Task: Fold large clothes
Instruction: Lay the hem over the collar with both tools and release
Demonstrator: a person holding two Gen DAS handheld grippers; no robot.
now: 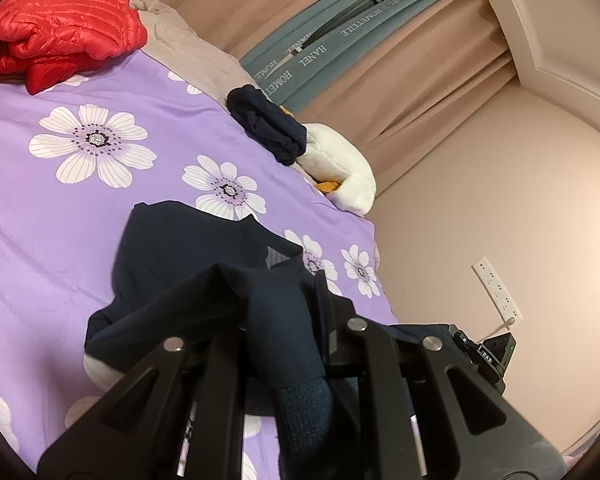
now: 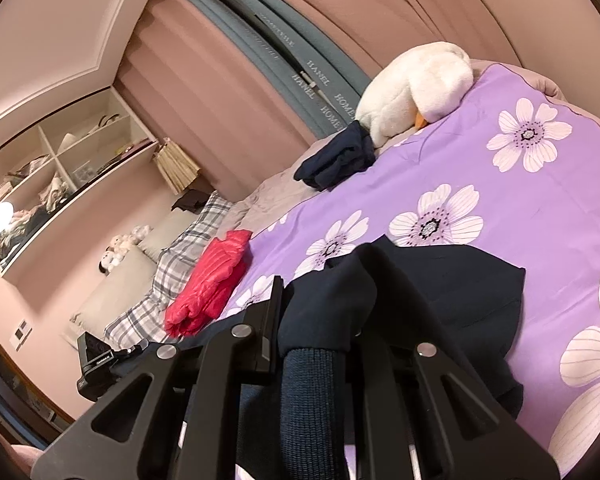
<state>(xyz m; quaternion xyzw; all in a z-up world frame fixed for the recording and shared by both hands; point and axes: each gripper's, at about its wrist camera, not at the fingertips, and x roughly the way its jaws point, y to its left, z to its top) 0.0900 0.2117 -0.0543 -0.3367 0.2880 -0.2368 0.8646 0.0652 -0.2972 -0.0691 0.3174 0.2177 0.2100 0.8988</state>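
Observation:
A dark navy garment (image 1: pixel 168 256) lies partly spread on the purple flowered bedcover (image 1: pixel 60 208). My left gripper (image 1: pixel 284 312) is shut on a bunched edge of it, and a ribbed cuff (image 1: pixel 304 408) hangs down between the jaws. In the right wrist view the same navy garment (image 2: pixel 460 292) drapes over the bed, and my right gripper (image 2: pixel 320 320) is shut on another edge, with a ribbed cuff (image 2: pixel 308 392) hanging between its jaws. The fabric hides the tips of both grippers.
A folded red puffer jacket (image 1: pixel 64 36) lies toward the pillows (image 2: pixel 168 264). A small folded navy item (image 1: pixel 268 124) rests against a white plush duck (image 1: pixel 340 172) at the bed's far edge. Curtains (image 1: pixel 420 60), a pink wall and open shelves (image 2: pixel 60 168) surround the bed.

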